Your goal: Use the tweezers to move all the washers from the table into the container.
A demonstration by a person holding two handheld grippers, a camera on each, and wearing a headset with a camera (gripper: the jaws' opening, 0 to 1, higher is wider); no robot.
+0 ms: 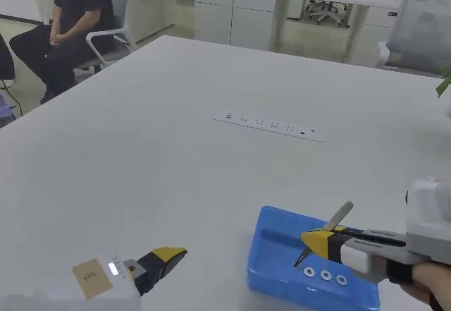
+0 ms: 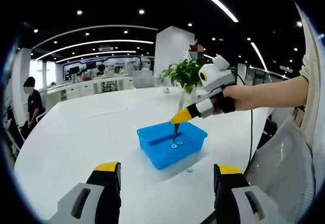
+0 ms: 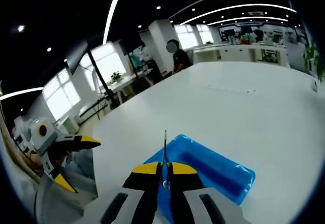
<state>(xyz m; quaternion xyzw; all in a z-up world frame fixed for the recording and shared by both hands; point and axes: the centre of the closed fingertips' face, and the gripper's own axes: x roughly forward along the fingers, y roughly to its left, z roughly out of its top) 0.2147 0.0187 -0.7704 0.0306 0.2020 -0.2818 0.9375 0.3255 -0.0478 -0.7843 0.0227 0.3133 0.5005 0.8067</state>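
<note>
Right gripper [image 1: 318, 241]: clamped on tweezers [image 1: 338, 217], tips down in container [image 1: 262, 272].
Left gripper [image 2: 167, 176]: jaws apart, near table [image 1: 176, 149].
Washers [image 1: 325, 275]: 3 inside.

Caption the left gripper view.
Right tool holds tweezers tip-down over washers in the blue container; another washer lies on the table outside.

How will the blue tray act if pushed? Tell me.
Probably slides easily: the blue tray looks like light plastic on a smooth table. Unlikely to tip: it sits low and wide. The washers inside add little weight.
</note>
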